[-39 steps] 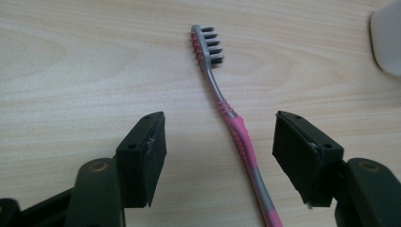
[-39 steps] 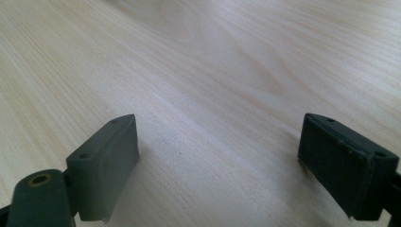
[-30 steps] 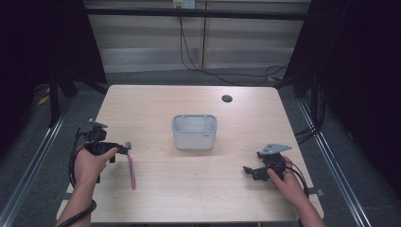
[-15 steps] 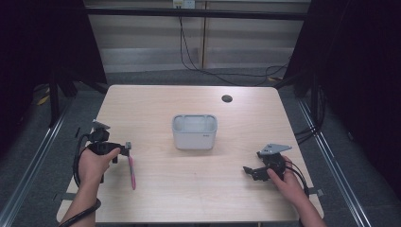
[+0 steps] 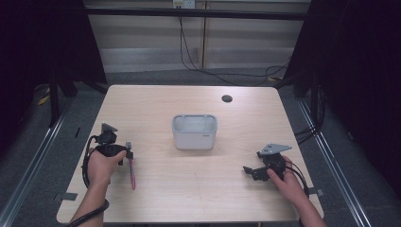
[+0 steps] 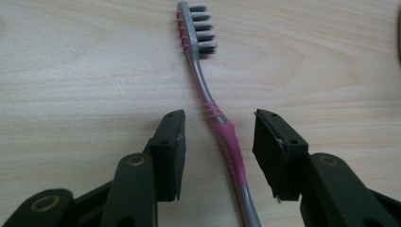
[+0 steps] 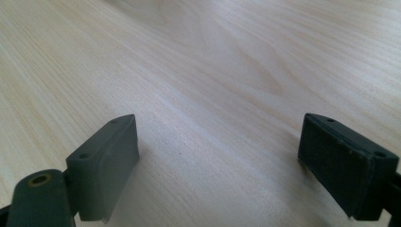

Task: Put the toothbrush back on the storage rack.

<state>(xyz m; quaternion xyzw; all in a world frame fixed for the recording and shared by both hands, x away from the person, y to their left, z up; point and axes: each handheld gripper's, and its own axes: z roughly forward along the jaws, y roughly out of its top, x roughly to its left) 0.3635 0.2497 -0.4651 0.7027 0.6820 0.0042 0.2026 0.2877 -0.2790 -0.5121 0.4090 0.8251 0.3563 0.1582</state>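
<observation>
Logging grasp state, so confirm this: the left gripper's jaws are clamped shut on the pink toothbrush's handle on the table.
Not quite. The left gripper is open: its jaws stand apart on either side of the toothbrush, which lies on the table between them. The left gripper view shows it.

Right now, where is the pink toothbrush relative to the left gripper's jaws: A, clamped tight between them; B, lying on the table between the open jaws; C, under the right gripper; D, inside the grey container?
B: the toothbrush lies flat on the table, its handle running between the open jaws of the left gripper, untouched by either.
</observation>
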